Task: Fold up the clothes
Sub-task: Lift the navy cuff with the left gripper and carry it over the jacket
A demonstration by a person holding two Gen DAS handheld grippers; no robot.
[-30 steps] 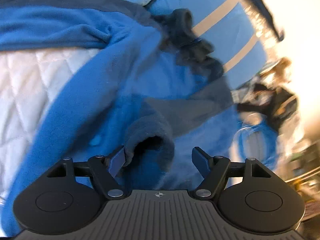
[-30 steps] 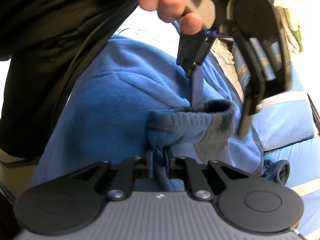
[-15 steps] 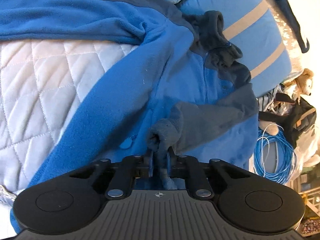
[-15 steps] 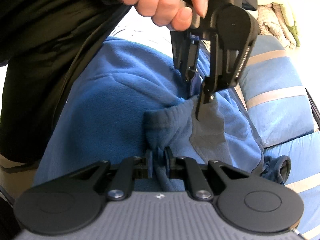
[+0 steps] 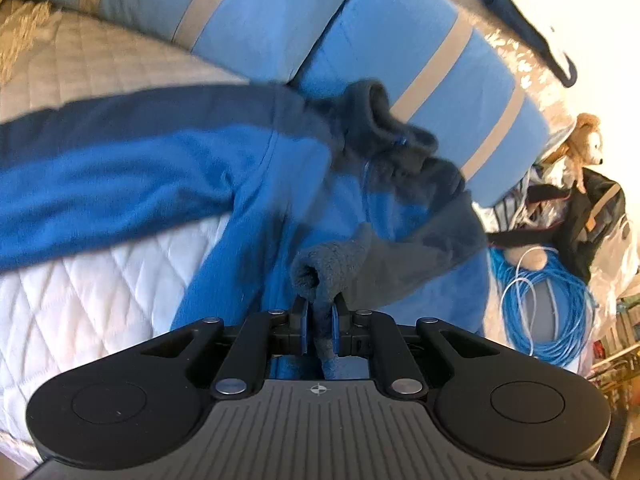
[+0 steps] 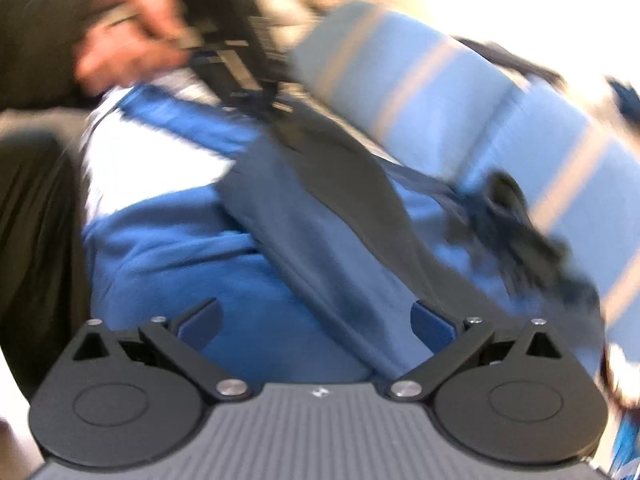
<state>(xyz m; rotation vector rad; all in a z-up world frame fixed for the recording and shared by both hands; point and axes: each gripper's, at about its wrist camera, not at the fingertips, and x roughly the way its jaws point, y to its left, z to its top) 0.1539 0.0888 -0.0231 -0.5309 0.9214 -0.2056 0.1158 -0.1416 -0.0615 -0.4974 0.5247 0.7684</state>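
A blue fleece jacket (image 5: 256, 184) with dark grey trim lies spread over a white quilted bed (image 5: 92, 304). My left gripper (image 5: 319, 322) is shut on the jacket's grey sleeve cuff (image 5: 320, 268), which bunches up between the pads. In the blurred right wrist view, my right gripper (image 6: 316, 320) is open above the jacket (image 6: 192, 264), with the grey sleeve (image 6: 320, 216) running diagonally between its fingers. The left gripper (image 6: 236, 60) and the hand (image 6: 128, 40) holding it show at the top left of that view.
Blue cushions with tan stripes (image 5: 400, 52) line the far side of the bed. To the right lie a coil of blue cable (image 5: 548, 304), a dark bag (image 5: 592, 216) and a plush toy (image 5: 580, 144). A person's dark clothing (image 6: 36, 216) fills the left edge.
The left gripper shut on the sleeve cuff and has carried it away over the bed. The right gripper, shut on the cuff before, has opened and let go.
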